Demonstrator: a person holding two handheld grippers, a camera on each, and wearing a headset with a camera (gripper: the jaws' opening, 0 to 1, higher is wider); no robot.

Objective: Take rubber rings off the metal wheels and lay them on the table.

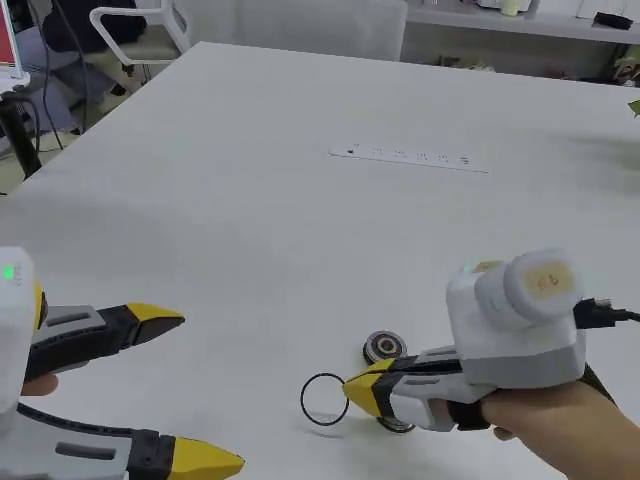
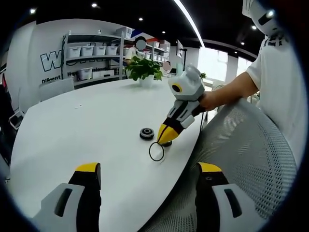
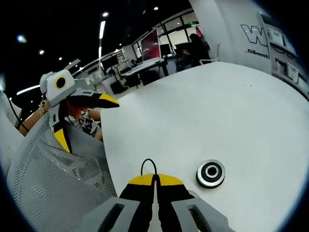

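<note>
Right gripper (image 1: 351, 389) | jaws pinched on rubber ring (image 1: 324, 375) | metal wheel (image 1: 383, 347) just beside

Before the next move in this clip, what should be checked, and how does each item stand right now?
1. Right gripper shut on the rubber ring: ok.
2. Ring a free loop, off any wheel: ok.
3. Ring lying flat on the table: cannot tell.
4. Left gripper open, apart from the ring: ok.
5. Metal wheel lying on the table, close beside the ring, black band around it: ok.
</note>
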